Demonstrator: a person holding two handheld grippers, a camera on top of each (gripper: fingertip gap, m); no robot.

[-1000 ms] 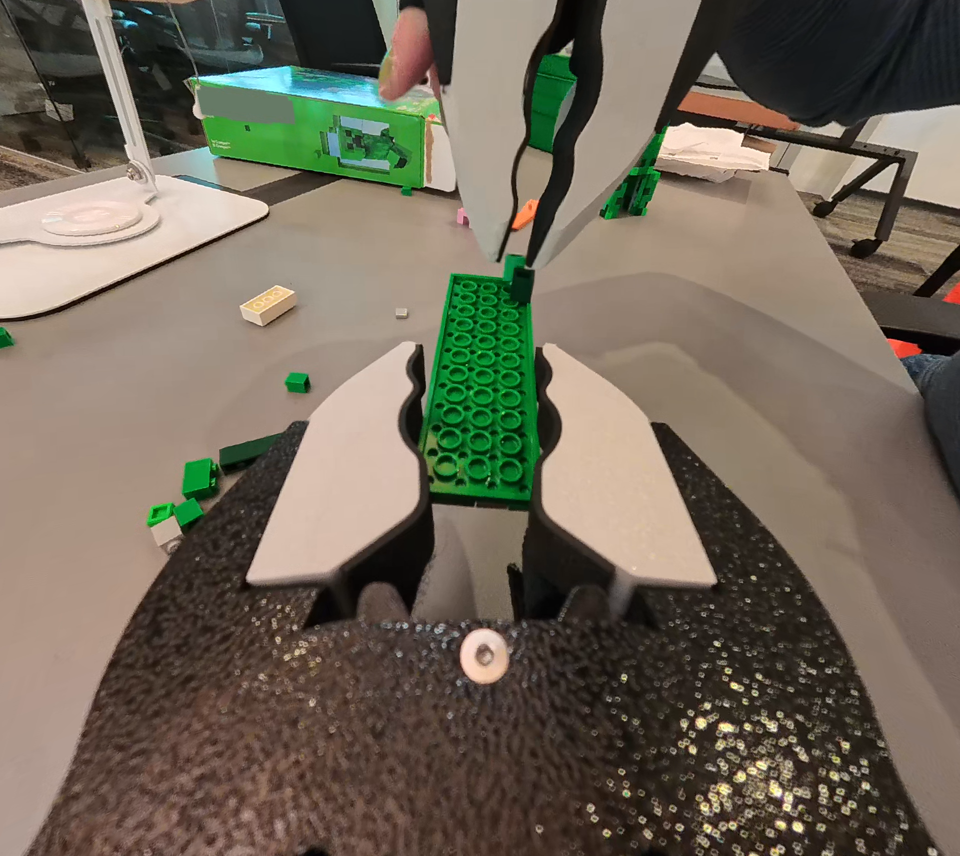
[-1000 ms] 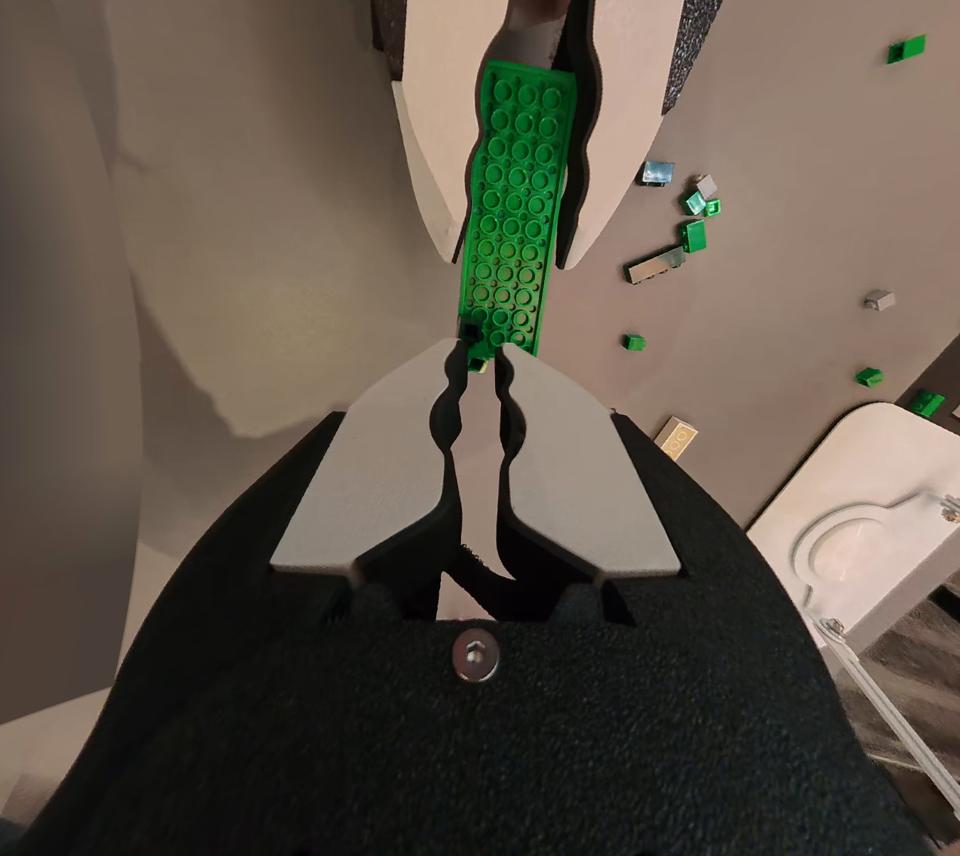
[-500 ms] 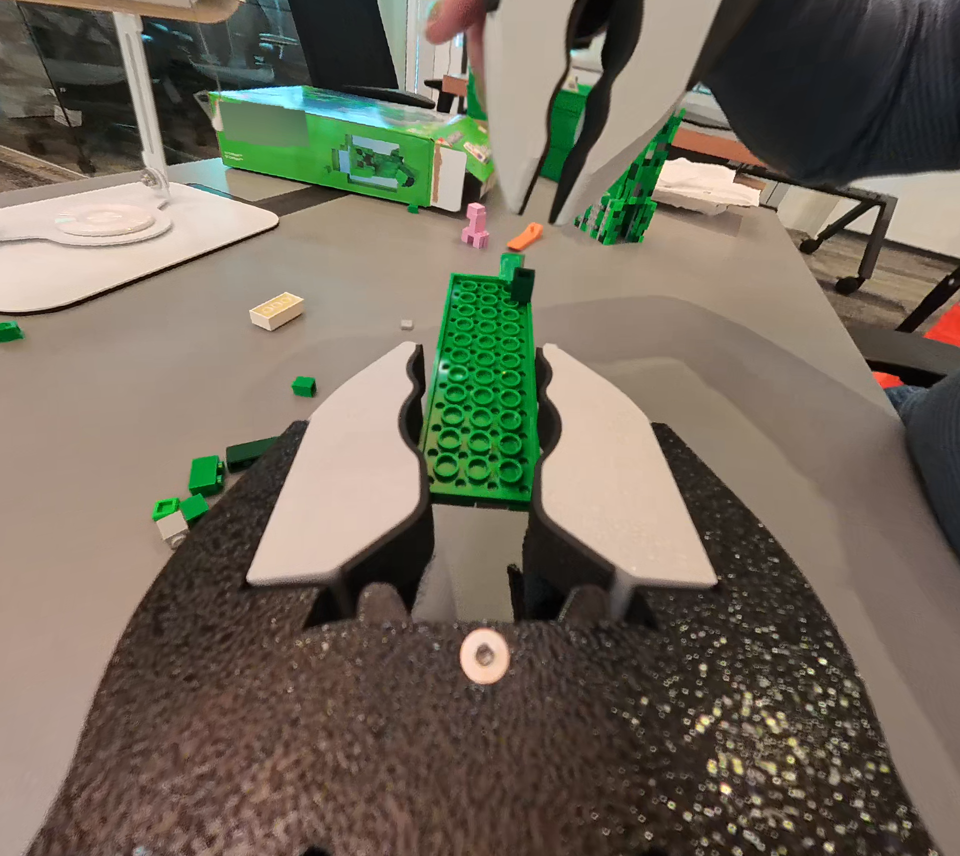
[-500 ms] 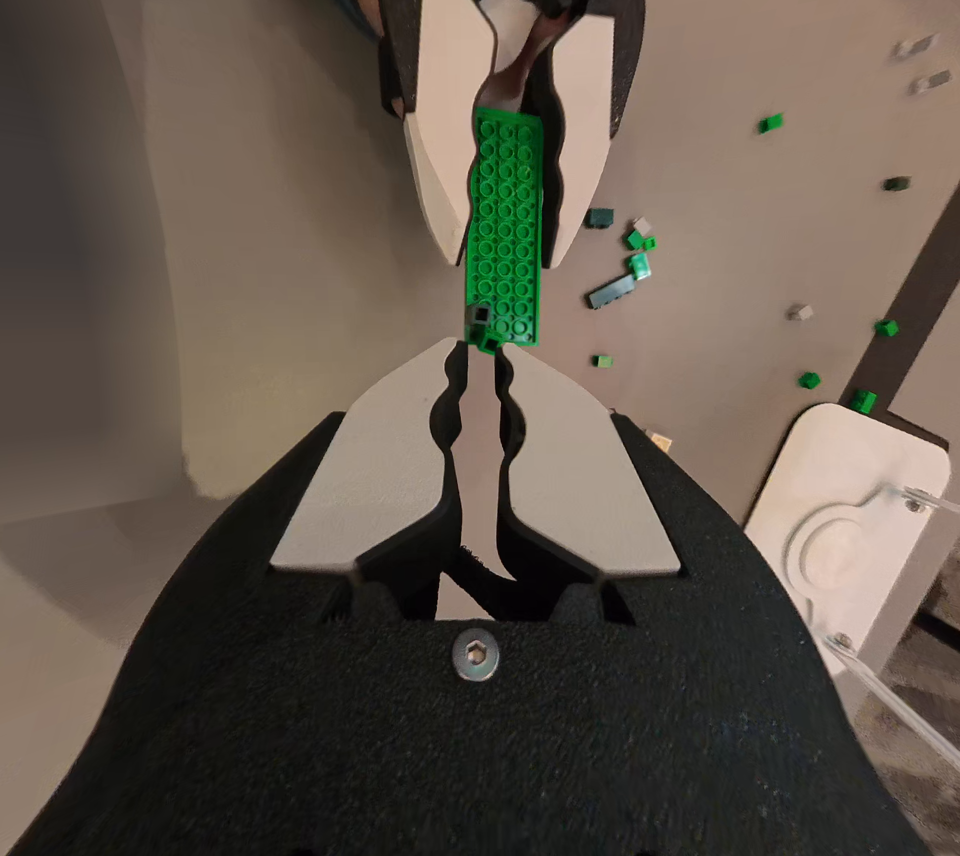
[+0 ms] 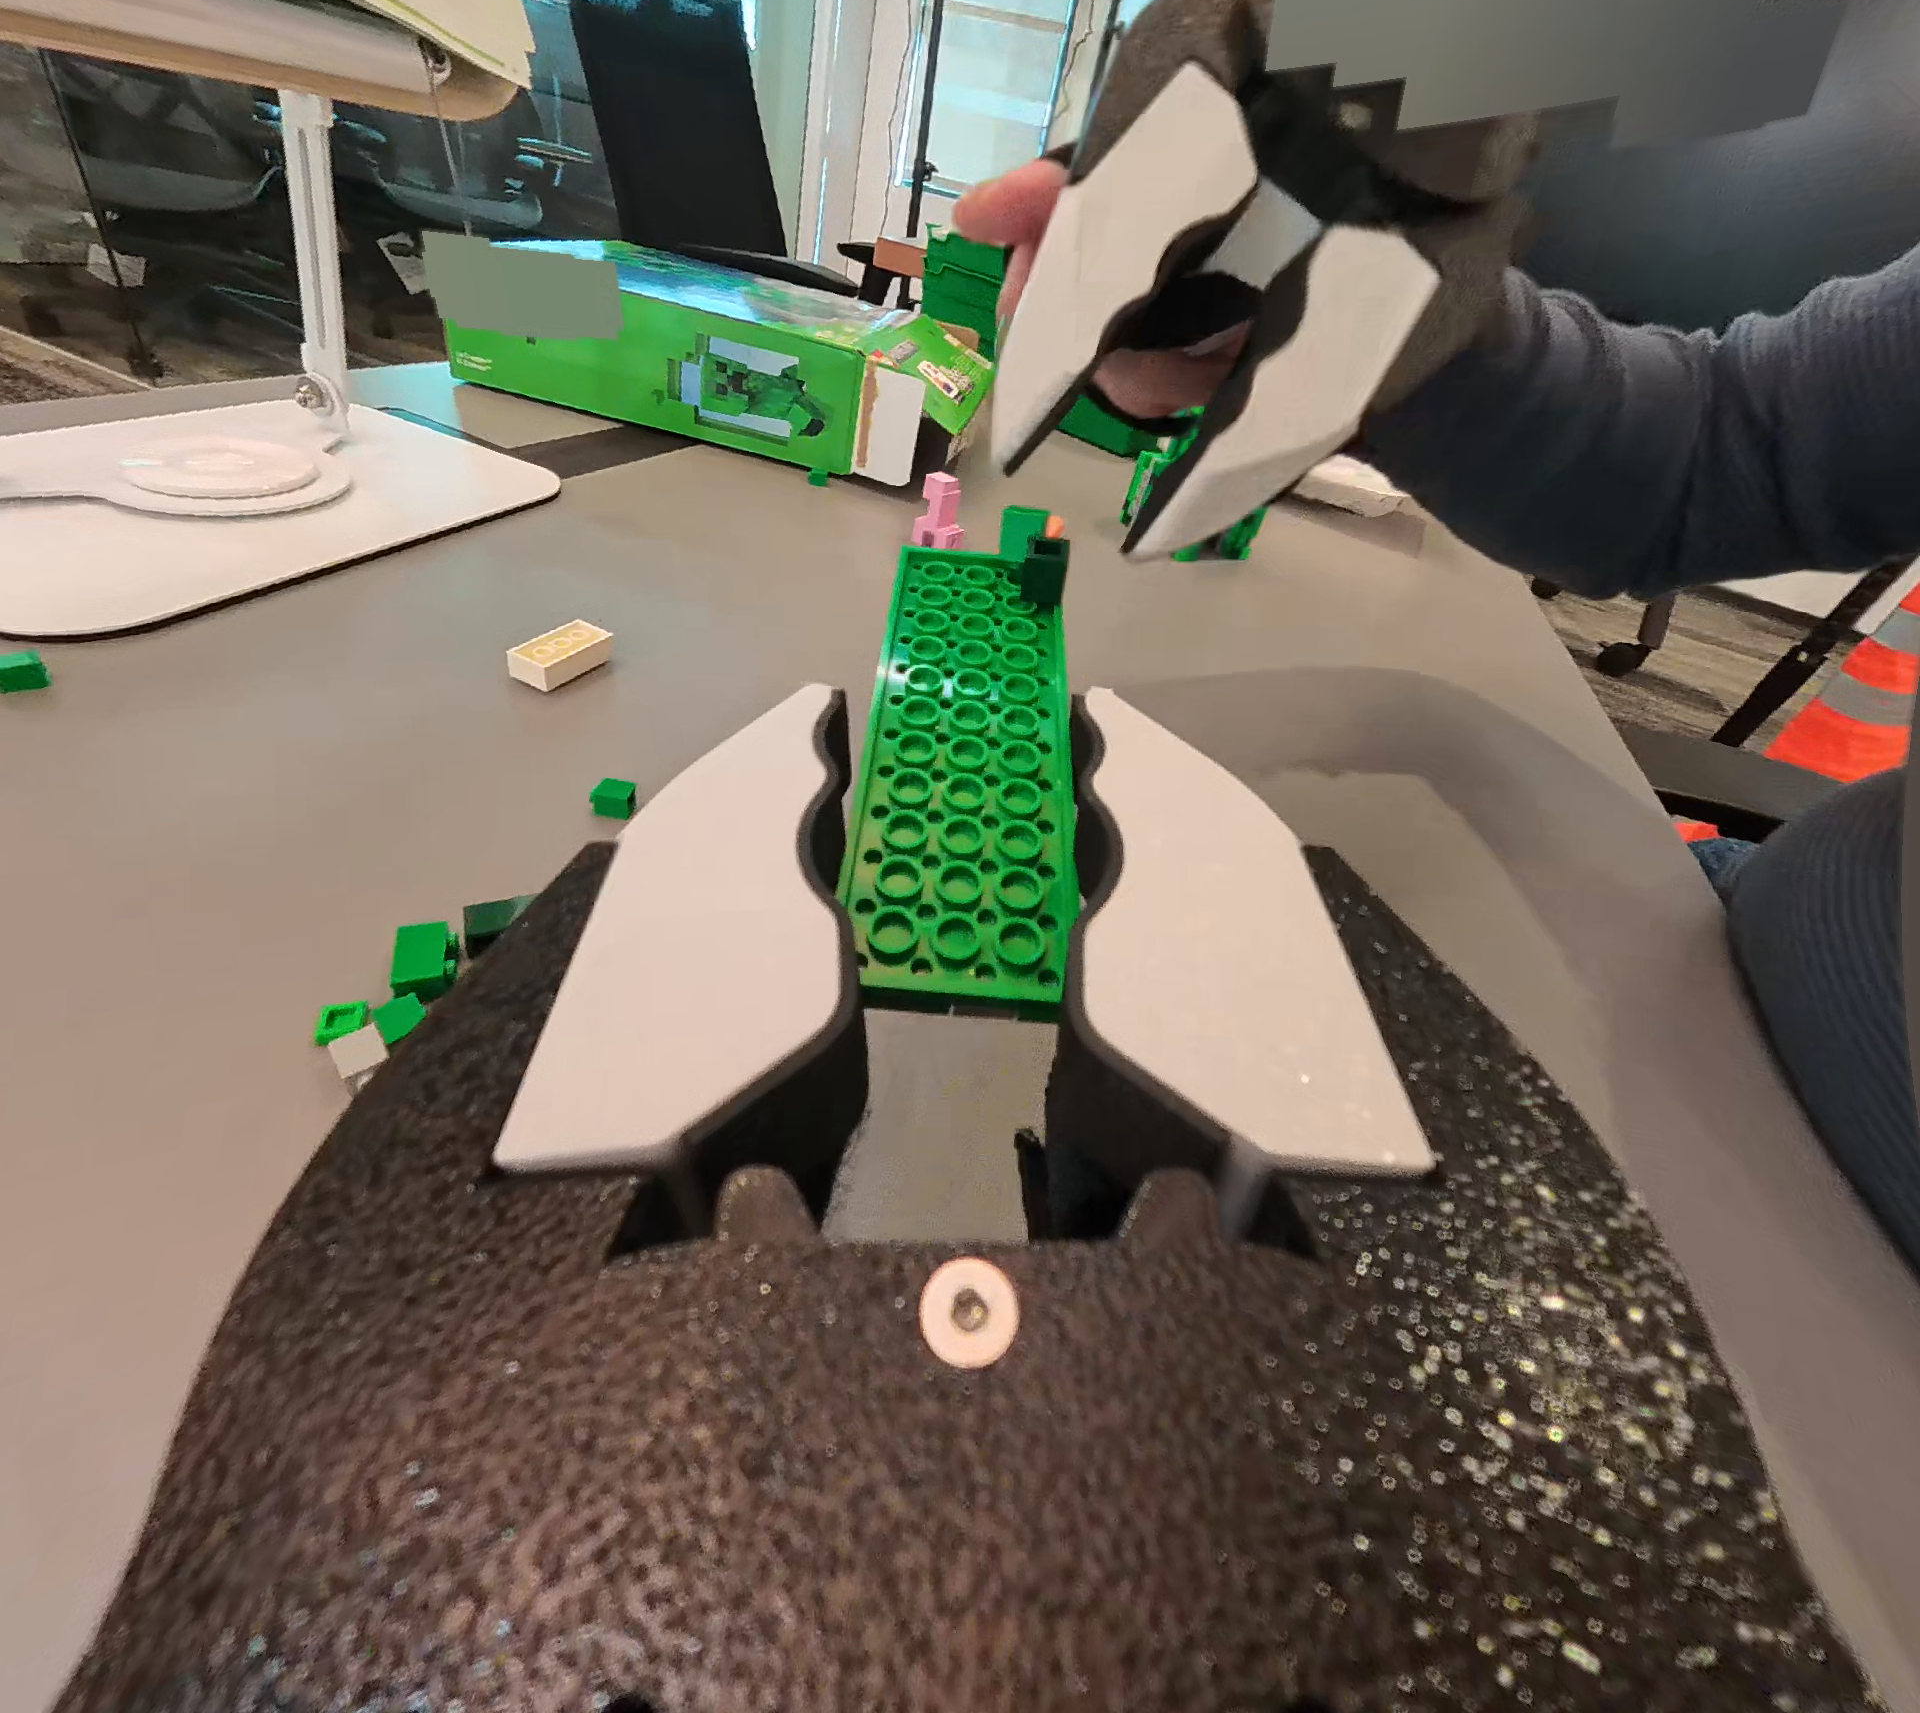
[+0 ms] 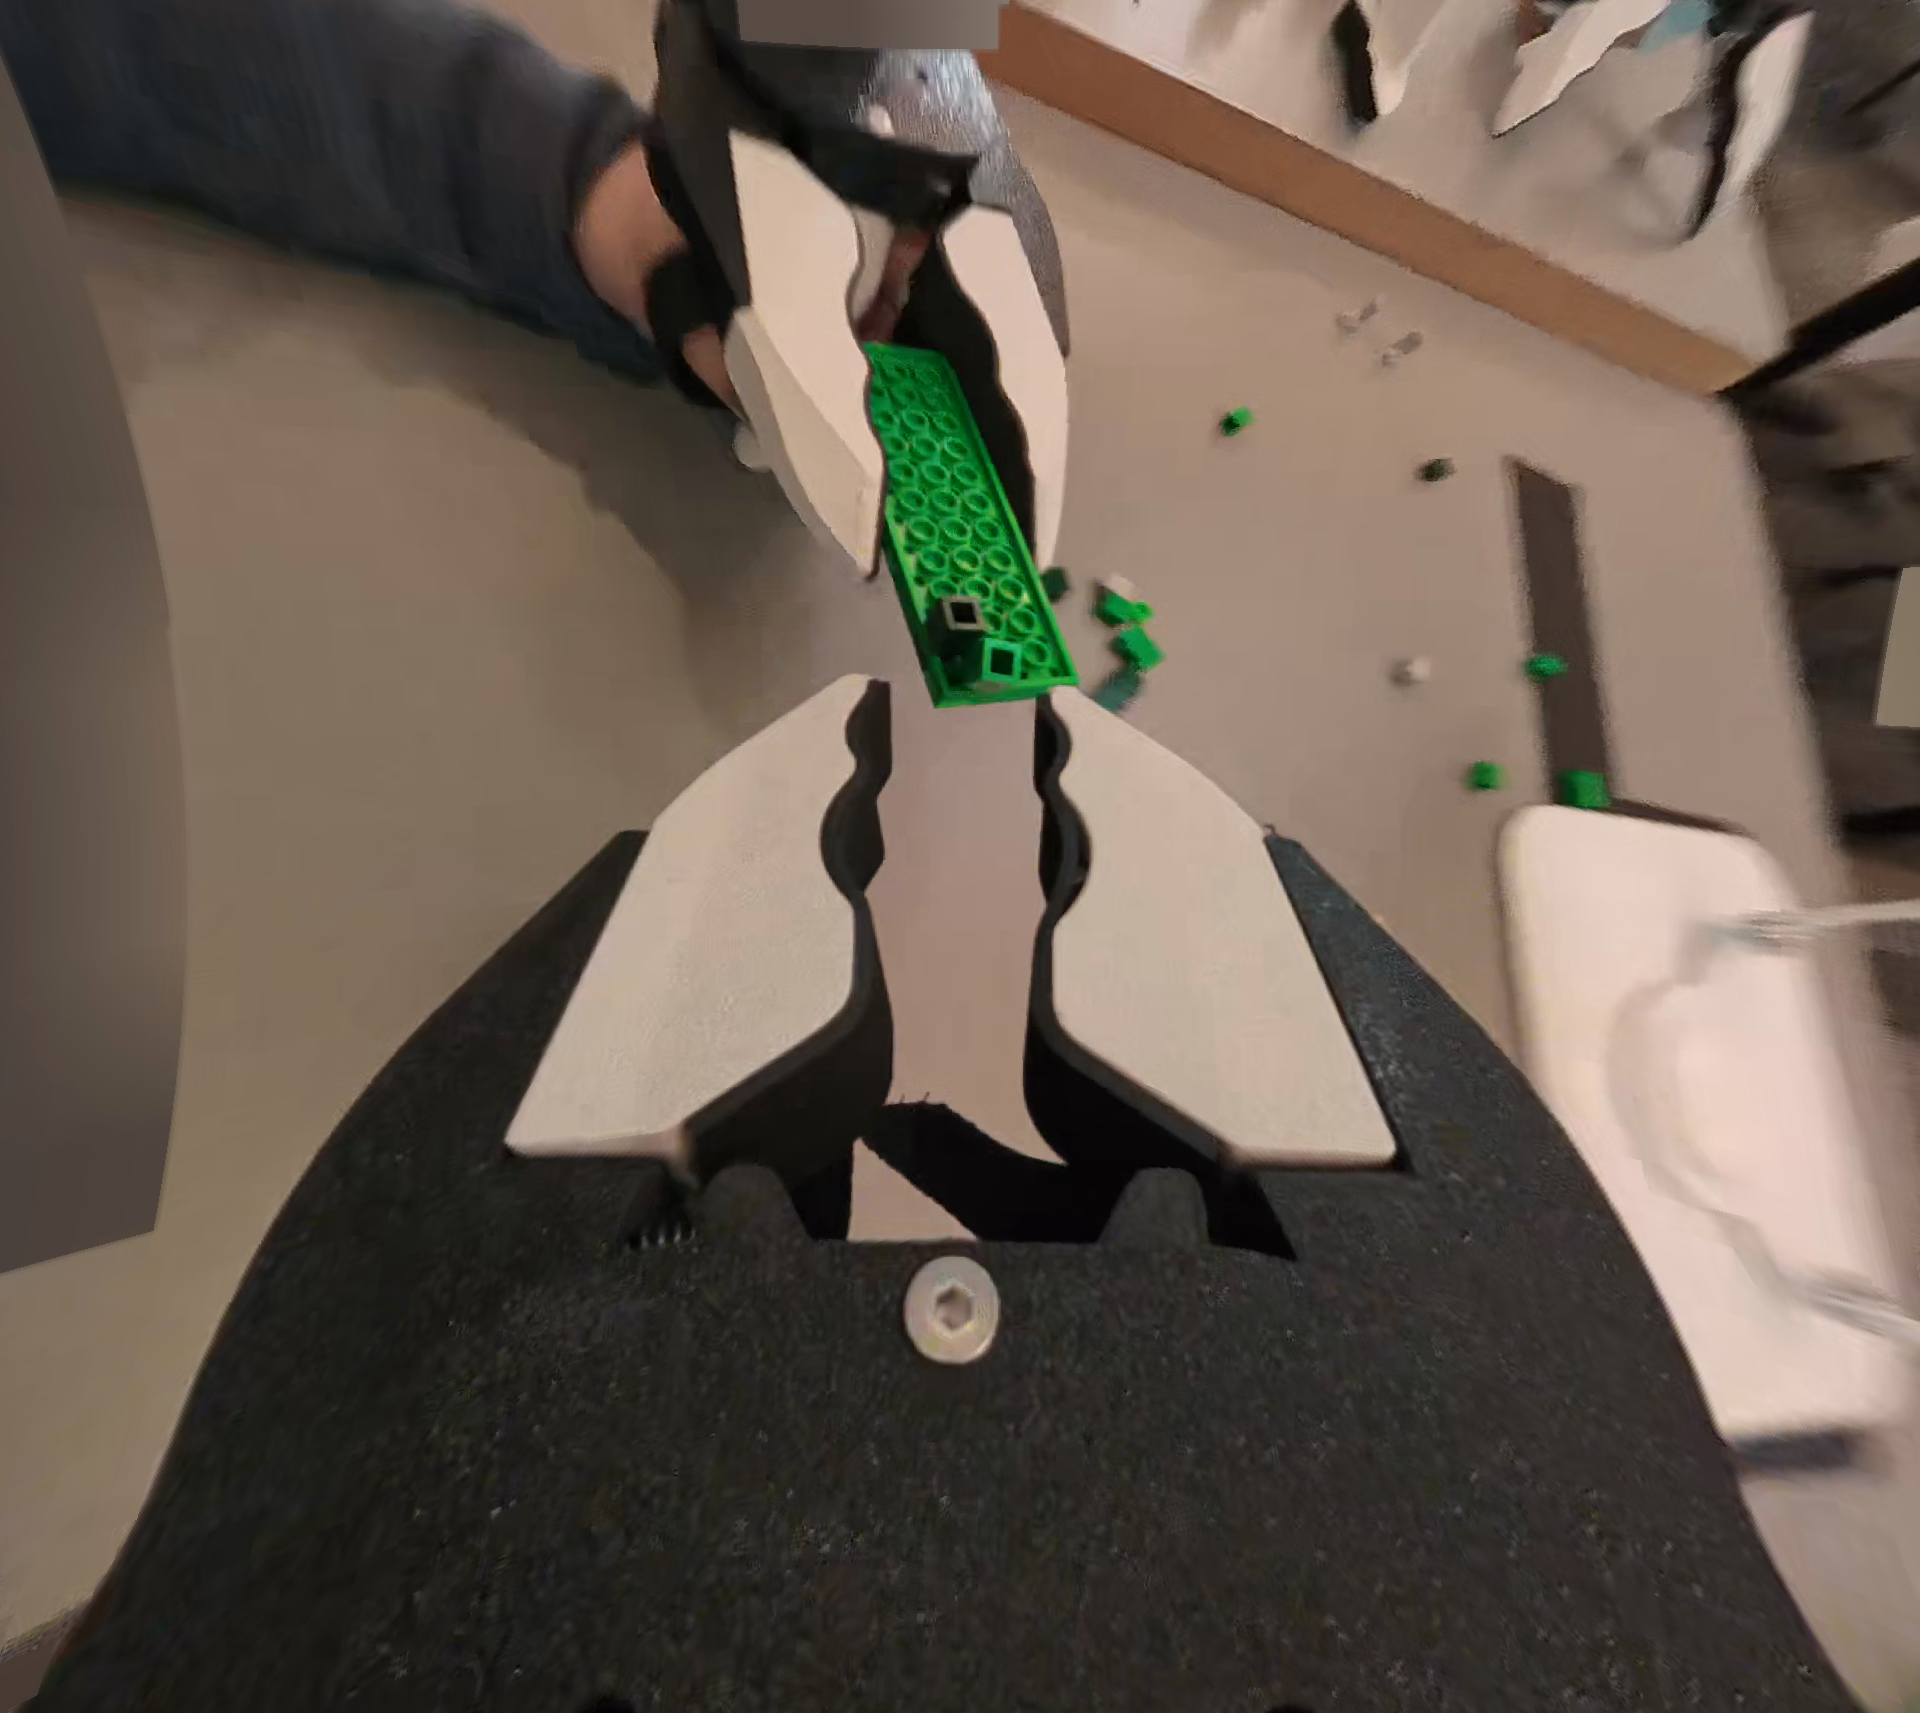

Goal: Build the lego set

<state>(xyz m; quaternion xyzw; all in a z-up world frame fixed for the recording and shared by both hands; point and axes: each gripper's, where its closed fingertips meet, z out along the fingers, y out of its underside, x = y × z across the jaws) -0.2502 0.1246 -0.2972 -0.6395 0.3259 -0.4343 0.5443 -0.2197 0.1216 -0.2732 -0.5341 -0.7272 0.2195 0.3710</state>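
Plate [image 5: 961, 790], the long green studded one, sits clamped by its sides in the left hand-held gripper [image 5: 961, 832] just above the worktop [image 5: 312, 780], and the small dark green brick [image 5: 1044, 570] now stands on its far corner beside a lighter one. The right hand-held gripper [image 5: 1070, 510], pinching that brick a second ago, has let go and lifted clear, its jaws apart and empty. That piece looks seated, so fetching another from the loose green bricks [image 5: 416, 967] probably comes next.
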